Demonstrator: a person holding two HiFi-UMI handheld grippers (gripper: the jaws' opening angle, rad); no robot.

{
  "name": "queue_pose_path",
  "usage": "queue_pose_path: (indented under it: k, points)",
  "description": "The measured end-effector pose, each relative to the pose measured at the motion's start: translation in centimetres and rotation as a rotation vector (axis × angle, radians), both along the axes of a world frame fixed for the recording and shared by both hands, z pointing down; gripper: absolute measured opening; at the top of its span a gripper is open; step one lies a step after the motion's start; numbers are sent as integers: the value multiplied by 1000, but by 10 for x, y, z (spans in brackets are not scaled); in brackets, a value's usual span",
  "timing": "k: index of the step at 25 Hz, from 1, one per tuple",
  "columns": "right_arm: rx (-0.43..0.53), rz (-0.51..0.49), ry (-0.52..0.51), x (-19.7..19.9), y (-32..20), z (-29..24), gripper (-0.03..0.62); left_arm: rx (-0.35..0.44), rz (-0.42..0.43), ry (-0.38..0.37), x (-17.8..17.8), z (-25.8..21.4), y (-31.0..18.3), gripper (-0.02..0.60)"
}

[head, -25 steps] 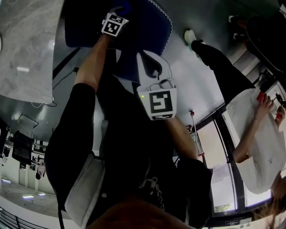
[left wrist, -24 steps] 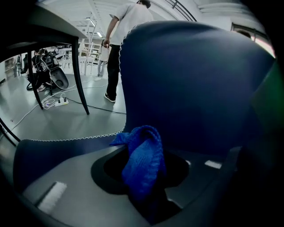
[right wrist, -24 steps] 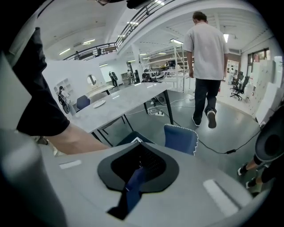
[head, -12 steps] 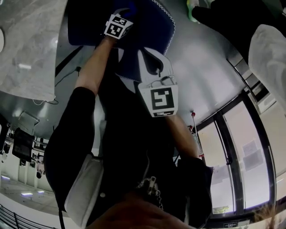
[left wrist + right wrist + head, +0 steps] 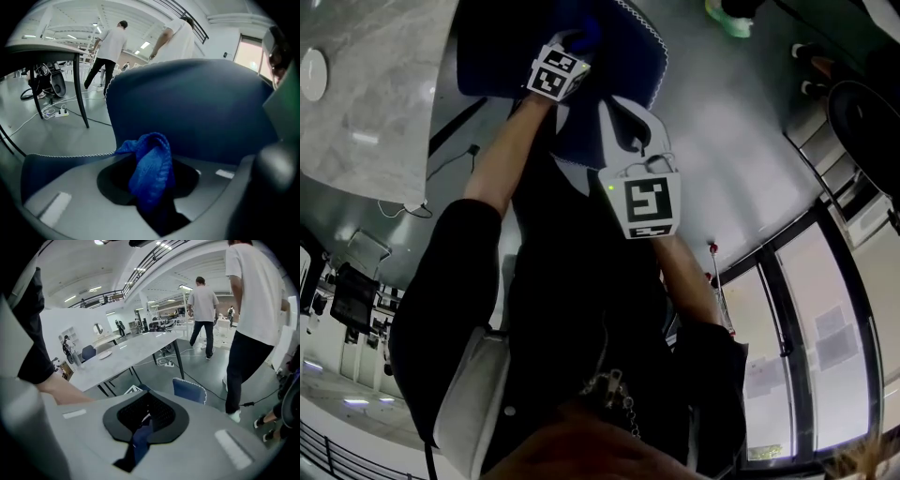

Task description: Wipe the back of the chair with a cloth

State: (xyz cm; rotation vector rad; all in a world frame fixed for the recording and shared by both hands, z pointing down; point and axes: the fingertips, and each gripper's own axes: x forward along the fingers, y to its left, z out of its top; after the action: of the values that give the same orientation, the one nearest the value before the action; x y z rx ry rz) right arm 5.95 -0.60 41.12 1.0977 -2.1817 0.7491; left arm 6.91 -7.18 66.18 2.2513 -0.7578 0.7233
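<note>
Wiping step: the left claw [image 5: 152, 199] is pressed together on the blue cloth [image 5: 150, 161]. The cloth bunches out of it just in front of the chair [image 5: 197, 103] back, though contact cannot be made out. The right claw [image 5: 140, 439] is closed on a dark blue edge, apparently of the chair, likely to steady it. The next move seems to call for laying the cloth flat on the back and sweeping it across. Both arms reach forward, the left arm [image 5: 497, 169] stretched farther over the chair than the right arm [image 5: 689, 281].
</note>
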Motion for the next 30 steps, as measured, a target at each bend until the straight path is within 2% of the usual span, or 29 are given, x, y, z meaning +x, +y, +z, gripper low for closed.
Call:
queue_pose_path:
  k: [7, 15, 21, 30]
  points:
    - [31, 47, 16, 22, -8, -8, 3, 13, -21, 20, 4, -26, 7, 129]
    - [47, 42, 48, 46, -13, -8, 3, 17, -39, 30, 12, -60, 13, 129]
    - [47, 76, 29, 49, -10, -13, 3, 30, -45, 34, 13, -84, 15, 129]
    - [70, 78, 24, 54, -4, -25, 3, 74, -32, 28, 23, -129, 25, 129]
